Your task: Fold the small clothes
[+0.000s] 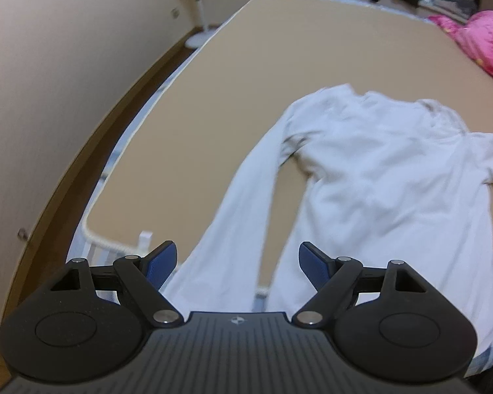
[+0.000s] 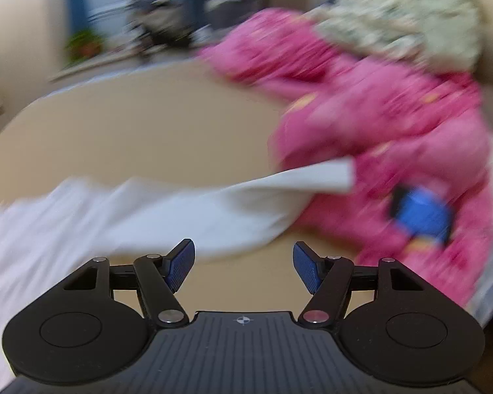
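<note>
A white long-sleeved shirt (image 1: 378,170) lies spread flat on the tan bed surface (image 1: 279,49), collar far, hem near. Its left sleeve (image 1: 233,216) runs toward the near edge. My left gripper (image 1: 237,264) is open and empty, hovering above the end of that sleeve. In the blurred right wrist view, the shirt's right sleeve (image 2: 246,200) stretches rightward with its cuff resting against a pink garment (image 2: 394,124). My right gripper (image 2: 243,266) is open and empty, just near of that sleeve.
The pink garment pile (image 1: 480,42) lies at the bed's right side, with a pale green patterned cloth (image 2: 407,10) behind it and a blue patch (image 2: 424,216) on it. A white fan stand (image 1: 199,16) stands on the floor to the left. Clutter lines the far side.
</note>
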Motion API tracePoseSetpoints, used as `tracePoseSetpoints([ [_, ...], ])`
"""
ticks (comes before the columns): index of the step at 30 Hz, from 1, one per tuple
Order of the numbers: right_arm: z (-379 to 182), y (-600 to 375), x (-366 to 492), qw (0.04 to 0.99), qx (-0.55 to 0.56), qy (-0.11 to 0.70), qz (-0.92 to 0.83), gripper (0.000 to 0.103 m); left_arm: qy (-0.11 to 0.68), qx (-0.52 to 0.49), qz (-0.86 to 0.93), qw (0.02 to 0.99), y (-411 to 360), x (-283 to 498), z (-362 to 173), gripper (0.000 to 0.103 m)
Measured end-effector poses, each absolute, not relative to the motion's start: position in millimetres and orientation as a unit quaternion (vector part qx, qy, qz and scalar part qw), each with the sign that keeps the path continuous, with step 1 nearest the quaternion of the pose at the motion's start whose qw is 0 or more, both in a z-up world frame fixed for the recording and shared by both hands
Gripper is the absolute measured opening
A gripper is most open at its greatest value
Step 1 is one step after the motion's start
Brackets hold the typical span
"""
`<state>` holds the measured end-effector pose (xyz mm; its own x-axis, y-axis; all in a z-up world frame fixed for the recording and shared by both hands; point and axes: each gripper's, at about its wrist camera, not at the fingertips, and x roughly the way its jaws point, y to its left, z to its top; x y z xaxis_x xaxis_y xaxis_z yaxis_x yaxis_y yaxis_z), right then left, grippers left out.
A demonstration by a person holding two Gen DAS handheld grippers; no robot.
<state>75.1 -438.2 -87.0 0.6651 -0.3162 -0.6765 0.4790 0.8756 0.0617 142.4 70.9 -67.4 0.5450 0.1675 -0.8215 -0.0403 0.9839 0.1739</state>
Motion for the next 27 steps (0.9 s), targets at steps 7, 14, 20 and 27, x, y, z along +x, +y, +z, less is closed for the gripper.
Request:
tracePoseSetpoints([
  [7, -104, -323, 30, 0.909, 0.140, 0.362, -0.150, 0.068, 0.494, 0.086, 0.065, 0.863, 117, 130, -105, 0.085],
  [14, -96, -287, 20, 0.908, 0.115, 0.381, -0.132, 0.068, 0.541, 0.088, 0.034, 0.836, 126, 141, -158, 0.085],
  [20, -88, -279, 21, 0.904, 0.098, 0.390, -0.145, 0.068, 0.580, 0.095, 0.022, 0.809, 120, 162, -204, 0.085],
  [27, -84, -258, 34, 0.902, 0.071, 0.401, -0.143, 0.068, 0.568, 0.098, -0.002, 0.817, 122, 169, -209, 0.007],
])
